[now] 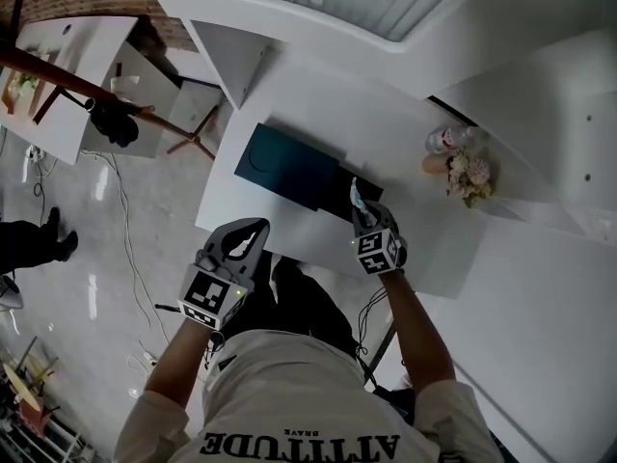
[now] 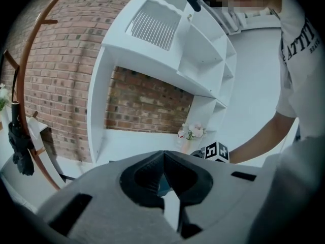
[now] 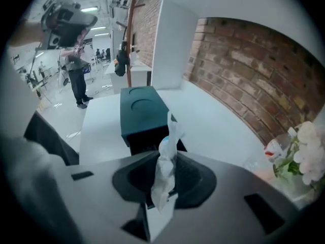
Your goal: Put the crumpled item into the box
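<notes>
1. Right gripper view: my right gripper (image 3: pixel 163 184) is pinching the crumpled item (image 3: pixel 165 159), a white twisted wad, between narrowly set jaws. The wad is sticking up past the tips, so the pads are biting on its lower part.
2. Head view: this gripper is hovering over the near right end of the dark box (image 1: pixel 287 167) on the white table (image 1: pixel 415 133), where a black opening is showing. I am judging that the item is being held there because that opening is the way in.
3. Left gripper view: my left gripper (image 2: pixel 163 155) is carrying nothing, its jaws closed together at the tips. It is waiting at the table's near edge, left of the opening, probably leaving the right side room.
4. Judgement: the item is not yet inside the box; lowering and letting go are remaining.
</notes>
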`<state>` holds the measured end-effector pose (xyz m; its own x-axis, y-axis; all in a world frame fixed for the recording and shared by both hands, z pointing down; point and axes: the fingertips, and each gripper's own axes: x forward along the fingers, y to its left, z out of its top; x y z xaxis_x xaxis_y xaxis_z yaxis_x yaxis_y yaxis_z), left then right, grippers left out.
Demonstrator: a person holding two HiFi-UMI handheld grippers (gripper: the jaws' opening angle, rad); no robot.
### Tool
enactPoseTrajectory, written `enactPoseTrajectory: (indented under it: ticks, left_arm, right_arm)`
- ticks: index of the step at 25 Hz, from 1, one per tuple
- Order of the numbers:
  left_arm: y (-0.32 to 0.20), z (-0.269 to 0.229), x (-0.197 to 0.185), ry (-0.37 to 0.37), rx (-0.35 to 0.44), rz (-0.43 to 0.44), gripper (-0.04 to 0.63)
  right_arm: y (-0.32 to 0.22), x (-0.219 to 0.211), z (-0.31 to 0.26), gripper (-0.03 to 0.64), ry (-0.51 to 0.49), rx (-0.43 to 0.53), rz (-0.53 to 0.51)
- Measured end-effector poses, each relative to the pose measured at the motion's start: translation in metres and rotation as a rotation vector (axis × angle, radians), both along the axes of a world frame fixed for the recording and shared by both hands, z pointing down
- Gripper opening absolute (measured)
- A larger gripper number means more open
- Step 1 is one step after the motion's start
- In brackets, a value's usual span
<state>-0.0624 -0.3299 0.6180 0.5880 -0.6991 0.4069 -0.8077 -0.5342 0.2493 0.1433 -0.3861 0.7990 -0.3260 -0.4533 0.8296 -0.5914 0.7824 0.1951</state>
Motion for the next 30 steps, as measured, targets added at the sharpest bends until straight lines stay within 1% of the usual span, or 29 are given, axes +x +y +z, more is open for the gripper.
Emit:
enactPoseTrajectory:
  ticks: [4,6,9,11,12,14,16,18,21,23,25,27,30]
  left_arm:
    - [-0.004,0.012,-0.014,0.002,-0.027,-0.006,0.026]
    - [-0.006,0.015,-0.022,0.005,-0.037,-0.014,0.026]
    - [-0.009,0.018,-0.031,0.006,-0.037,-0.015,0.026]
    - [-0.010,0.022,-0.036,0.006,-0.044,-0.017,0.026]
    - [-0.009,0.023,-0.039,0.006,-0.049,-0.017,0.026]
    - [-0.009,0.026,-0.043,0.009,-0.053,-0.016,0.026]
    - [-0.009,0.029,-0.046,0.013,-0.060,-0.014,0.026]
    - [-0.010,0.031,-0.048,0.017,-0.061,-0.007,0.026]
    - [-0.010,0.035,-0.051,0.020,-0.067,-0.003,0.025]
    - [-0.010,0.037,-0.054,0.025,-0.072,-0.004,0.026]
    - [-0.011,0.038,-0.055,0.031,-0.077,-0.004,0.026]
    - [-0.011,0.039,-0.055,0.035,-0.078,0.001,0.025]
    - [-0.011,0.037,-0.055,0.041,-0.073,0.012,0.026]
  right_arm:
    - [-0.011,-0.006,0.025,0.084,0.084,-0.015,-0.012]
    - [-0.016,-0.004,0.038,0.084,0.153,-0.011,-0.033]
    - [-0.020,-0.001,0.055,0.084,0.272,0.002,-0.091]
    - [-0.020,-0.005,0.062,0.084,0.319,0.010,-0.139]
    - [-0.019,-0.009,0.064,0.084,0.327,0.004,-0.161]
    - [-0.015,-0.018,0.069,0.091,0.303,-0.034,-0.180]
    - [-0.011,-0.025,0.073,0.111,0.237,-0.103,-0.152]
    - [-0.007,-0.028,0.074,0.151,0.167,-0.174,-0.111]
    - [-0.001,-0.031,0.076,0.226,0.090,-0.268,-0.087]
    - [0.000,-0.029,0.076,0.242,0.059,-0.310,-0.071]
    - [-0.001,-0.025,0.072,0.262,0.043,-0.326,-0.047]
    - [0.000,-0.020,0.068,0.263,0.025,-0.327,-0.006]
    - [-0.001,-0.013,0.060,0.264,0.004,-0.305,0.047]
